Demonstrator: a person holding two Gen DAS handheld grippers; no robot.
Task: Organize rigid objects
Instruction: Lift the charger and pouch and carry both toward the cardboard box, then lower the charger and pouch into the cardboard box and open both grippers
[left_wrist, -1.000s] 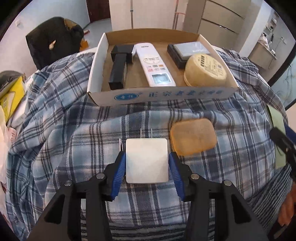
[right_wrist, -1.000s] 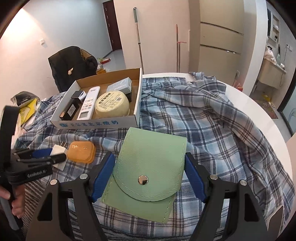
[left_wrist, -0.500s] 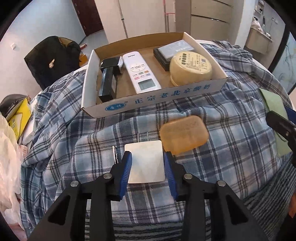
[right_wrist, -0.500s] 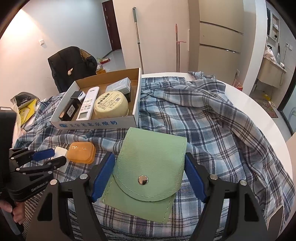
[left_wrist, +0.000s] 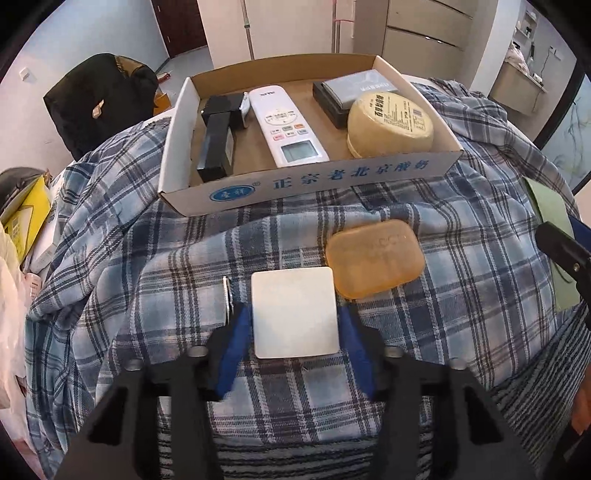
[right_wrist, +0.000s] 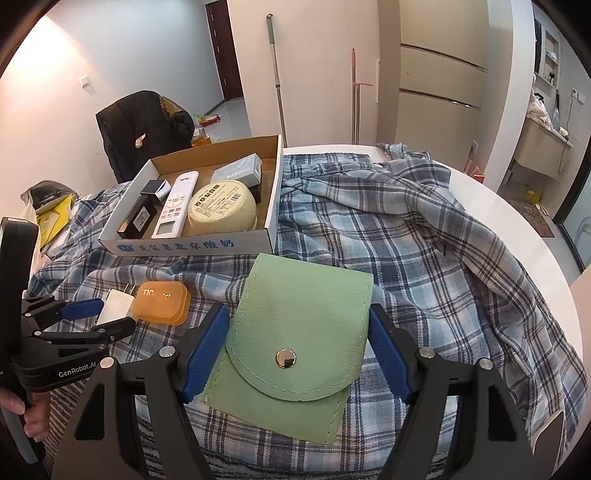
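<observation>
Your bench (right_wrist: 517, 221) is draped in a plaid shirt (right_wrist: 424, 251), and at its far left sits the cardboard box (left_wrist: 306, 181) that already holds a remote (left_wrist: 286, 125), a round yellow tub (left_wrist: 391, 123), a grey case (left_wrist: 354, 86) and a black block (left_wrist: 216, 147). By that layout, you are in the pick-up step for the loose things that lie near you on the cloth. The green pouch (right_wrist: 295, 339) lies flat between the fingers of your right gripper (right_wrist: 297, 350); they are spread wide, one blue pad on each side, and seem only to frame it, not to press. Further left, the orange case (left_wrist: 375, 256) rests just beside the white charger (left_wrist: 293, 312), almost touching its far right corner. Your left gripper (left_wrist: 293, 325) has its fingers drawn in against both sides of the charger, so it looks clamped, with the plug prongs (left_wrist: 226, 301) showing at the left. The next move probably calls for you to lift the charger straight up, clear of the orange case, carry it over the near wall of the box and set it in the bare strip between the remote and the tub. Watch that the prongs do not snag the cloth.
</observation>
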